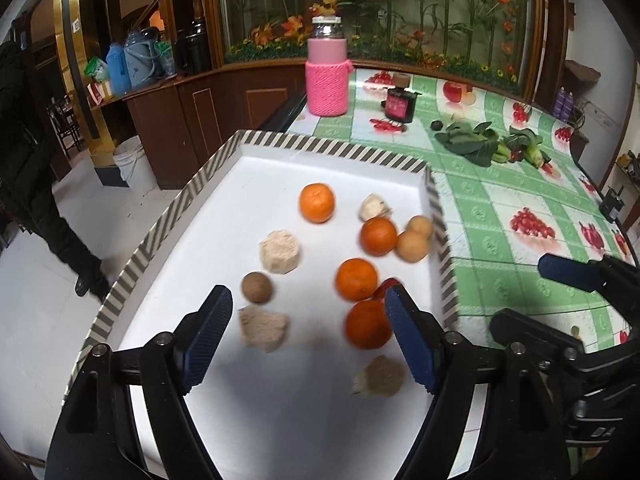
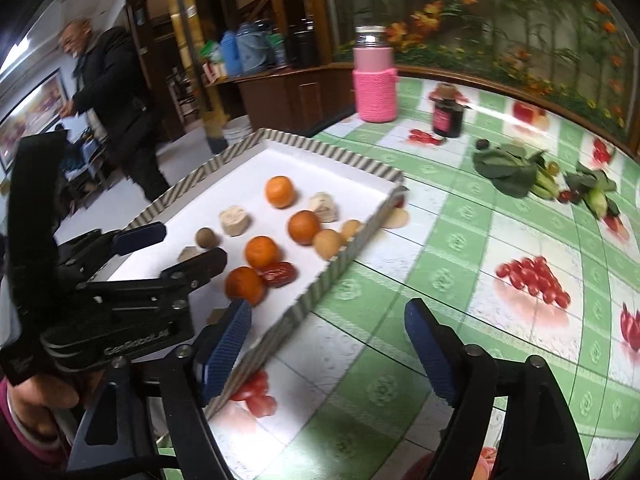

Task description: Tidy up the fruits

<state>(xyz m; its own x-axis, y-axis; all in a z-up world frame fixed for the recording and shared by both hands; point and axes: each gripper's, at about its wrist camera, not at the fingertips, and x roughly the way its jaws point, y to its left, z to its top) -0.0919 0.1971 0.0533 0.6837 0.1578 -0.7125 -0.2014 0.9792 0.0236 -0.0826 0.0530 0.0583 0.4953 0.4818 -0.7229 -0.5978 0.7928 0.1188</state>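
Observation:
A white tray with a striped rim (image 1: 188,196) (image 2: 352,252) holds several oranges (image 1: 356,279) (image 2: 262,252), beige cake pieces (image 1: 279,250) (image 2: 234,220), a brown round fruit (image 1: 257,287) (image 2: 207,237), two tan round fruits (image 1: 413,245) (image 2: 327,243) and a red date (image 2: 279,273). My left gripper (image 1: 308,312) is open and empty, just above the tray's near part, an orange (image 1: 367,330) beside its right finger. My right gripper (image 2: 328,334) is open and empty over the tablecloth, right of the tray's near corner. The left gripper also shows in the right wrist view (image 2: 176,248).
A pink knit-covered bottle (image 1: 326,76) (image 2: 375,80) and a dark jar (image 1: 400,106) (image 2: 447,118) stand at the table's far side. Leafy greens (image 1: 476,142) (image 2: 516,168) lie at the far right on the green checked tablecloth (image 2: 452,240). A person (image 2: 116,100) stands left of the table.

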